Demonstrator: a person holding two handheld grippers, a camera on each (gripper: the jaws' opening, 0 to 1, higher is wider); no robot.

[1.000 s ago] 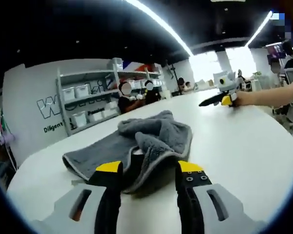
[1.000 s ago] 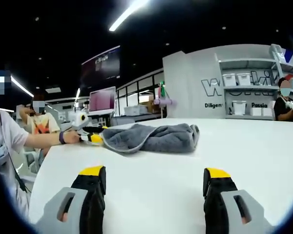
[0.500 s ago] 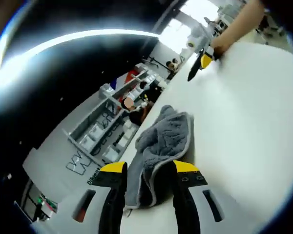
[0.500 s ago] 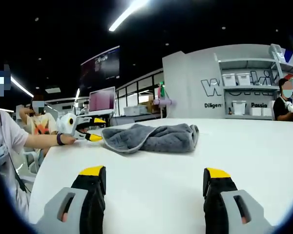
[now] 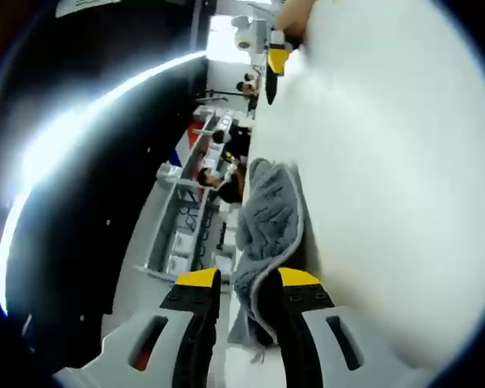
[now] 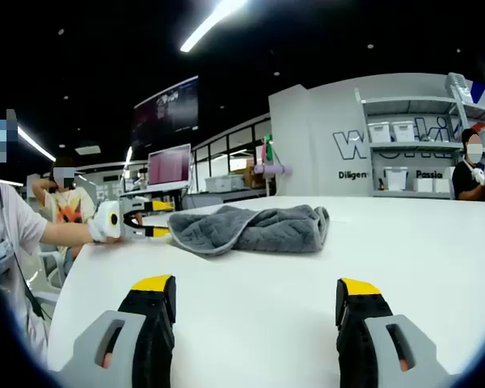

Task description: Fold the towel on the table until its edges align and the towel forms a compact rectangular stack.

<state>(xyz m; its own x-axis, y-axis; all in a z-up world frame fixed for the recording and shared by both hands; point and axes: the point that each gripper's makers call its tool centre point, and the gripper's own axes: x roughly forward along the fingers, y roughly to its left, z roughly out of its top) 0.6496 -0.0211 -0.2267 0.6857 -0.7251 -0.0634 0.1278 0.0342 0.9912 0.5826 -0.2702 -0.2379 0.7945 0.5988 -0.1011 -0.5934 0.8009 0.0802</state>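
Towel (image 6: 255,228) judged soft, floppy; hemmed corner best pinched. Left gripper (image 5: 246,284) jaws straddle hem at 6 o'clock, grip unclear; right gripper (image 6: 257,293) spread wide.

Left gripper view: rolled hard sideways, low, close up against the towel (image 5: 263,234), facing along the table (image 5: 388,178). Right gripper view: level, low over the table, farther back, facing the towel's other side. Both share towel, table, shelves (image 6: 404,153).
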